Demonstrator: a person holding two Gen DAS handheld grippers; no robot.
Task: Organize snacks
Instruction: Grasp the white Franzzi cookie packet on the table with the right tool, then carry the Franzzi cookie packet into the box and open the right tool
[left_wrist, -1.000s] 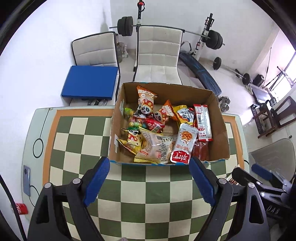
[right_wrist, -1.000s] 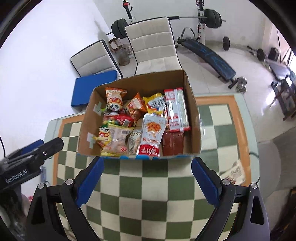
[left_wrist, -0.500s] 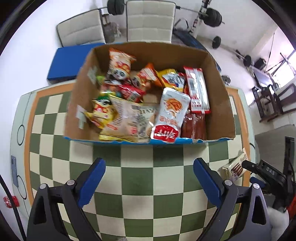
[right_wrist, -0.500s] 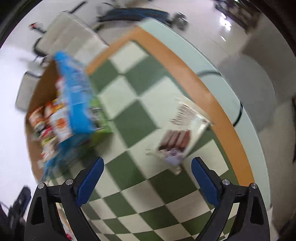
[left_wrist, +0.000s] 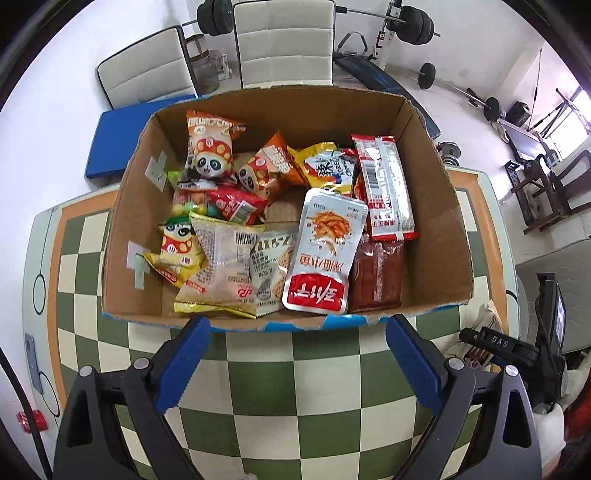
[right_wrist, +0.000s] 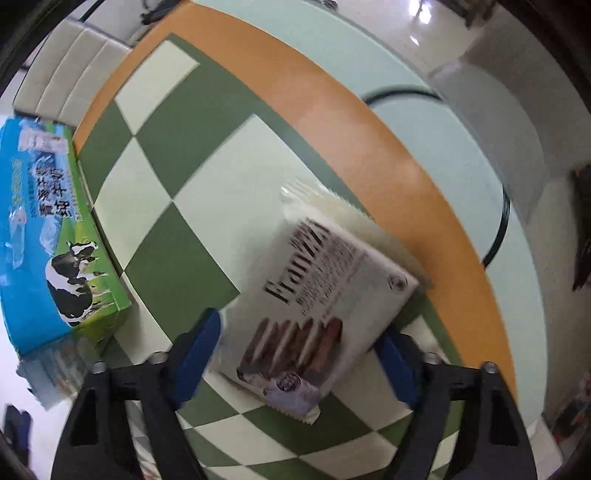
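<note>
On the checkered table (left_wrist: 295, 373), most snacks already sit in the cardboard box (left_wrist: 439, 221).
Our left gripper (left_wrist: 295, 358) hangs released before it; our right gripper (right_wrist: 299, 350), jaws just closing, straddles the last wafer packet (right_wrist: 317, 302), pad contact unclear.

Two pale padded chairs (left_wrist: 282, 40) stood beyond the checkered table's (left_wrist: 295, 376) far edge, against a white wall; barbells (left_wrist: 413, 26) and a weight bench (left_wrist: 373, 74) lay behind.

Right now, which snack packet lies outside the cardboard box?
The white wafer packet picturing brown sticks, flat on the checkered table between the right tongs; all other packets sit inside.
</note>
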